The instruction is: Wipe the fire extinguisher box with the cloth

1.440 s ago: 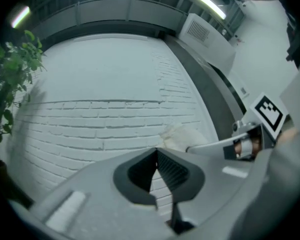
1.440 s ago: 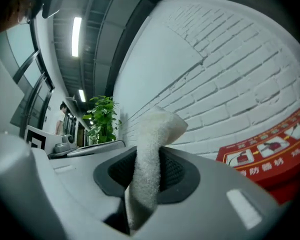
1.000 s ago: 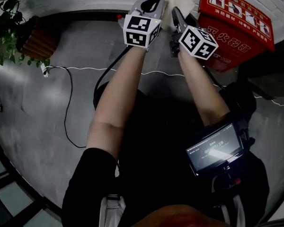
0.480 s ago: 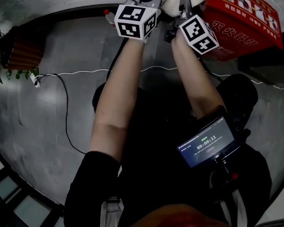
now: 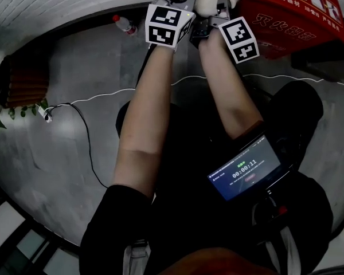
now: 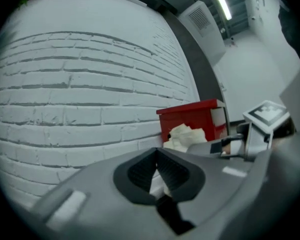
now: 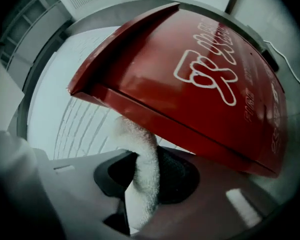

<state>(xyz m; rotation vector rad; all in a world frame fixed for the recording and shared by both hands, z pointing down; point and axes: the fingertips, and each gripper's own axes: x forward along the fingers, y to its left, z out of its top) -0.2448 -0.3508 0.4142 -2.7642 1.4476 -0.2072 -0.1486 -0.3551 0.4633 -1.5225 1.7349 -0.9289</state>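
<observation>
The right hand-held gripper (image 7: 142,159) pinches the white cloth (image 7: 140,189), whose bunched top meets the lower edge of the red fire extinguisher box (image 7: 200,79); the box's far end is cut off. The left hand-held gripper (image 6: 157,156), tips together, holds nothing, facing the brick wall (image 6: 65,84).

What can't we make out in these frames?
- Cloth-to-box contact: in the right gripper view the cloth meets the lid edge of the fire extinguisher box; touching or just in front is unclear.
- Upper part of the box: head view, cut off by the top edge.
- Text on the screen: head view, too small.
- Label on the bottle: head view, too small.
</observation>
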